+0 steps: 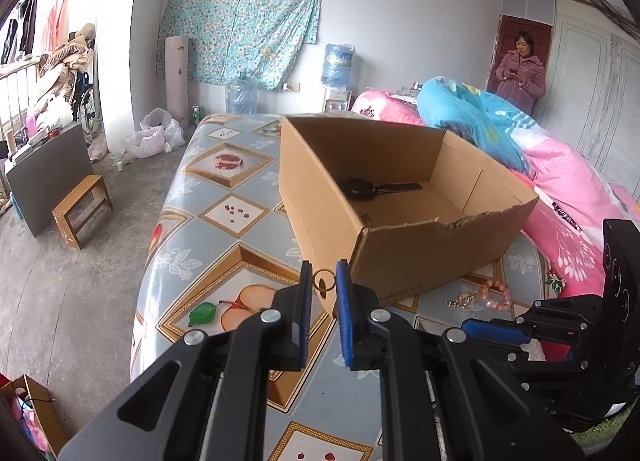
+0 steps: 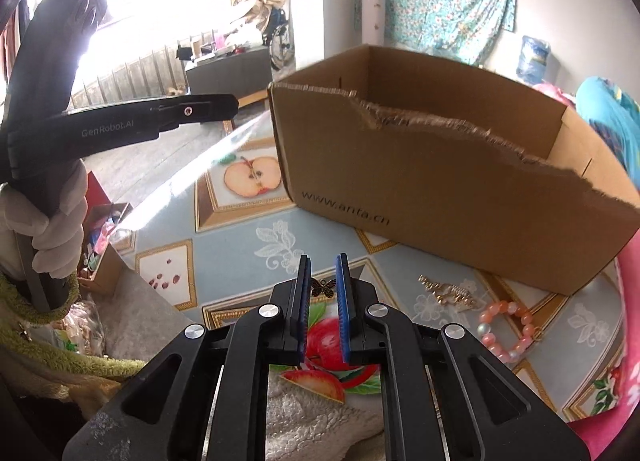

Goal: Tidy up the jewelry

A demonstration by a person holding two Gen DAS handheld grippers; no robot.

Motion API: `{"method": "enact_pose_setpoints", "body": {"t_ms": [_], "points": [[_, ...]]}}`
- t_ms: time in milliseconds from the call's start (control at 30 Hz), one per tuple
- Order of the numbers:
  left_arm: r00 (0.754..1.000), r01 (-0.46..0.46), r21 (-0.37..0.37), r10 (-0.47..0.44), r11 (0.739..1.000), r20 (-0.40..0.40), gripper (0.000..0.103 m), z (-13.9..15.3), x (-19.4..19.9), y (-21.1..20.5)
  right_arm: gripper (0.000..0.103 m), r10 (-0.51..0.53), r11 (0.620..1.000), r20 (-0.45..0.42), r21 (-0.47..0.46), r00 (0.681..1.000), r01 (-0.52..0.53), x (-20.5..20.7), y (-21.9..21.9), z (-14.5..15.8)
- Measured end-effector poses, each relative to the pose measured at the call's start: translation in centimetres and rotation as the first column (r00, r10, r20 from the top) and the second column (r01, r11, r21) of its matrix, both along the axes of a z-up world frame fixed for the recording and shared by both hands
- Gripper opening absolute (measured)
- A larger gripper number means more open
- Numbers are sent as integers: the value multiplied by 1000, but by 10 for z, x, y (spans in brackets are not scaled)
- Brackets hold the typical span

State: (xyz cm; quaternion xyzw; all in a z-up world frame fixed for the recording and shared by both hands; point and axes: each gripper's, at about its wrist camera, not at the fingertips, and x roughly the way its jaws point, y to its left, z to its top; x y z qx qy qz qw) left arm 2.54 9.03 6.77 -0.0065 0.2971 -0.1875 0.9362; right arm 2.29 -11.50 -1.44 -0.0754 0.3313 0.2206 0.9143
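My left gripper (image 1: 324,275) is shut on a small gold ring (image 1: 323,281), held just above the patterned bed cover near the front corner of an open cardboard box (image 1: 400,249). A black, handled object (image 1: 360,187) lies inside the box. My right gripper (image 2: 323,273) is shut on a bronze butterfly charm (image 2: 323,287), low over the cover in front of the box (image 2: 440,181). A pink bead bracelet (image 2: 508,329) and a gold ornament (image 2: 448,293) lie on the cover to the right of it. Each gripper shows in the other's view: the right gripper (image 1: 480,329) and the left gripper (image 2: 224,107).
Pink and blue quilts (image 1: 560,181) are piled behind and to the right of the box. The bed's left edge drops to a concrete floor with a wooden stool (image 1: 82,209). A person (image 1: 520,77) stands in the far doorway. A gloved hand (image 2: 60,229) grips the left tool.
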Motion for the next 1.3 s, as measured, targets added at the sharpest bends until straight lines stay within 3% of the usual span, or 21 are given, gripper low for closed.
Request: {"method": "enact_pose_setpoints", "body": {"t_ms": [200, 300, 433, 567, 767, 900, 1100, 1300], "points": [[991, 84, -17, -82, 996, 109, 11, 43, 14, -23, 10, -61, 996, 163, 69, 985, 51, 12, -30, 59], [986, 126, 14, -127, 992, 106, 11, 53, 41, -47, 10, -99, 993, 194, 85, 976, 84, 39, -50, 75], [980, 198, 29, -197, 980, -27, 11, 48, 90, -83, 10, -138, 986, 106, 109, 985, 126, 92, -79, 73], [951, 250, 16, -243, 968, -193, 11, 29, 137, -116, 10, -161, 977, -23, 136, 987, 162, 145, -102, 59], [926, 224, 39, -200, 974, -319, 13, 6, 172, -144, 12, -168, 971, -87, 159, 982, 180, 177, -114, 45], [933, 195, 12, -182, 981, -312, 31, 9, 172, -143, 17, -161, 964, -64, 205, 985, 171, 172, -123, 49], [944, 161, -30, -163, 987, -285, 32, 15, 172, -134, 18, -173, 947, -29, 271, 985, 174, 164, -140, 59], [969, 150, -78, -162, 986, -189, 37, 41, 148, -117, 20, -191, 924, 24, 341, 981, 172, 137, -160, 81]]}}
